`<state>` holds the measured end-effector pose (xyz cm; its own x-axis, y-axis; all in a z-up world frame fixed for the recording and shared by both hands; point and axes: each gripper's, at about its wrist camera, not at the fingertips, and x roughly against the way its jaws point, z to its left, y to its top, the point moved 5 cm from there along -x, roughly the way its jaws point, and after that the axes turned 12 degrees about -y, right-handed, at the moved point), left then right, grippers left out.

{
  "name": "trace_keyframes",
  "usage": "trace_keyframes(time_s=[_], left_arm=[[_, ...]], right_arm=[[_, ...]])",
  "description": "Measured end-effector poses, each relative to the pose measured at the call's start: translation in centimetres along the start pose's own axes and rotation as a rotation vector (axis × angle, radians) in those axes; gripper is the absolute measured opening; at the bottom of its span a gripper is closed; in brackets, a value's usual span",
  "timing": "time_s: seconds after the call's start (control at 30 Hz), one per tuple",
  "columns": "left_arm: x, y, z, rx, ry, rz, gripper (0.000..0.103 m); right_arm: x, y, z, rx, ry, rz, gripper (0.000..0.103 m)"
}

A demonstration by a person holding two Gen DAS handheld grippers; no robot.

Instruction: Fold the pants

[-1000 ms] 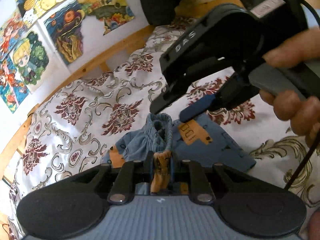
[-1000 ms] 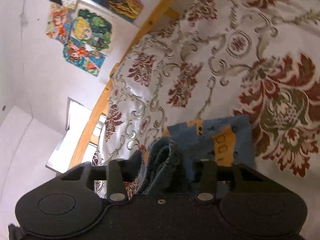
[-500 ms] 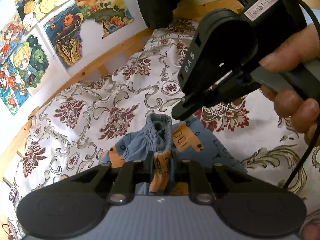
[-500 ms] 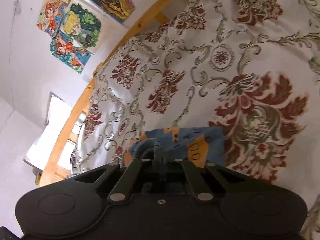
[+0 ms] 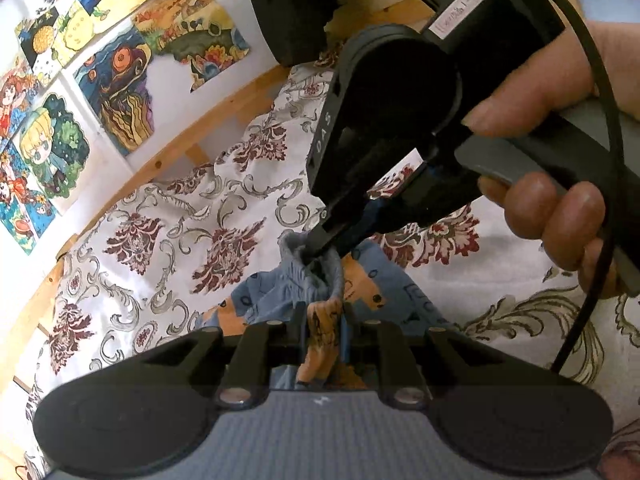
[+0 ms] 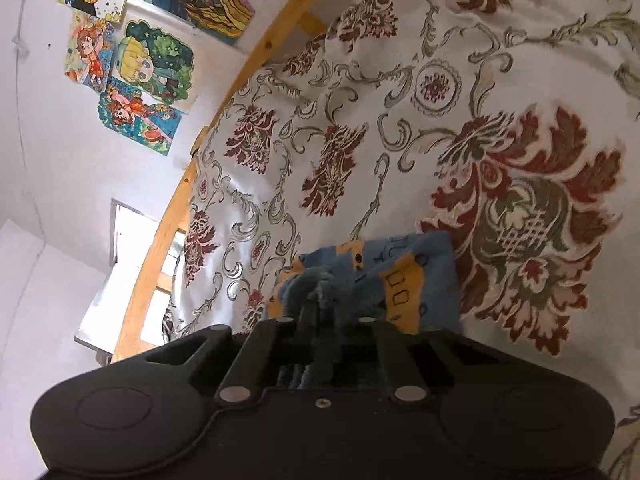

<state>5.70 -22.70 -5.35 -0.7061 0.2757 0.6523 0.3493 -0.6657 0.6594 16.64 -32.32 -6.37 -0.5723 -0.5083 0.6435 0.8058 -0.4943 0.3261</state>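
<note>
Wall, far left: drawings (image 5: 80, 80) are pinned above the wooden bed rail (image 5: 168, 156); both lie well apart from the work.
Bed: the patterned bedspread (image 5: 168, 248) carries the garment.
Pants (image 5: 400, 292): blue child's pants with orange print lie bunched on the bedspread, partly lifted, directly in front of both tools.
Left tongs (image 5: 323, 316): together, clamped on an orange-printed fold of the pants.
Waistband (image 5: 298, 252): the gathered elastic edge stands up between the two tools.
Right tongs (image 5: 320, 246): tips pressed together on the waistband; the right wrist view (image 6: 320, 312) shows cloth pinched between them.
Hand (image 5: 552, 216): wraps the right tool's grip, its cable trailing below.
Step in hand: judged to be carrying the waistband end over for a fold.
Method: hold both grips level and move them together, so the edge stays straight; lay the cloth down flat before letting go.
Edges: the pants sit toward the near side of the bed; the bed rail curves along the left.
Open room: bare bedspread extends left and beyond the pants, enough to spread or slide the fold.
Caution: the two tools are nearly touching; separate them sideways.
</note>
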Motion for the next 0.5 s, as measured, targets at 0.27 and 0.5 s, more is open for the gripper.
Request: trace_keyframes(time_s=[0.27,0.5], left_arm=[[-0.2,1.8,-1.5,0.003,-0.016,-0.020,0.017],[-1.5,1.5,-3.4,-0.054,0.002,0.023,0.017]], right_arm=[[2.3,0.4,-1.8,-0.024,-0.061,-0.041,0.004],[1.9,0.2,-3.1,-0.027,-0.113,-0.016,0.004]])
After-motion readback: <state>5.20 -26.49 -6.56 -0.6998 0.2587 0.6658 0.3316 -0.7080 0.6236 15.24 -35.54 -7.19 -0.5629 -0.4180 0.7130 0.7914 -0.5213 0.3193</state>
